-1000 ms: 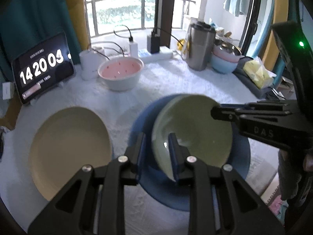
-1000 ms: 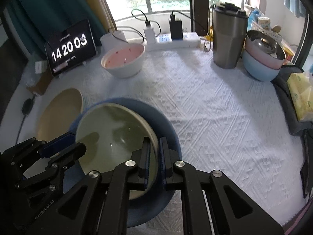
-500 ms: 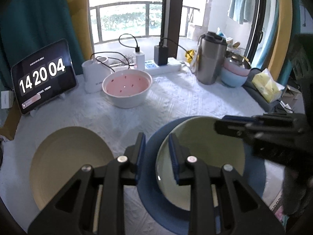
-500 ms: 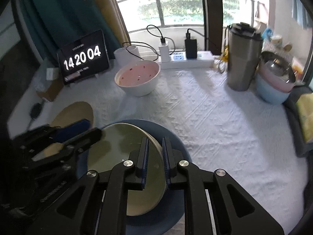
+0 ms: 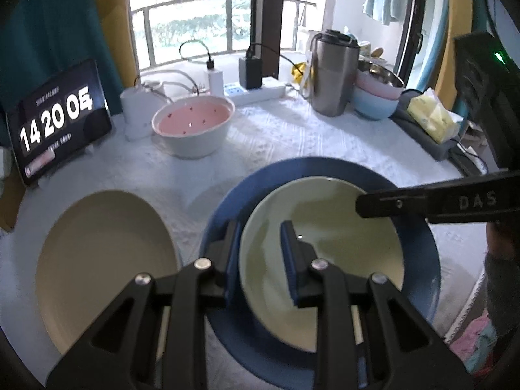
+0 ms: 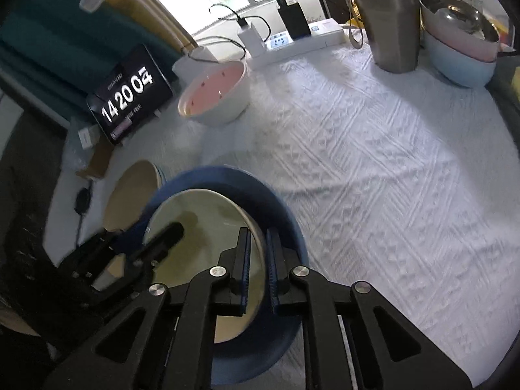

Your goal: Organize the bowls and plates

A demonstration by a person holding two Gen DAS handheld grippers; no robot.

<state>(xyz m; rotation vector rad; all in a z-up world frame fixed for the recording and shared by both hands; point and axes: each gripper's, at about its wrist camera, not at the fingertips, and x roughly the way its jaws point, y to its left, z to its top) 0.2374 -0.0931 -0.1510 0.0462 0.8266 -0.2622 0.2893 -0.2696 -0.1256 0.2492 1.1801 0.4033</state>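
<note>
A white tablecloth (image 6: 373, 169) covers the table. On it sits a big blue plate (image 5: 419, 253), with a pale green plate (image 5: 341, 234) resting inside it. A tan plate (image 5: 104, 260) lies just beside them. The left gripper (image 5: 260, 260) has its jaws apart, one on each side of the green plate's rim. The right gripper (image 6: 258, 266) has its jaws almost together around that plate's other edge. Farther back stands a pink bowl (image 5: 193, 123).

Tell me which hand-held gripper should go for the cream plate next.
Left. The left hand-held gripper sits right beside the cream plate, with nothing between them. The right hand-held gripper straddles the opposite rim of the green plate, farther away.
</note>
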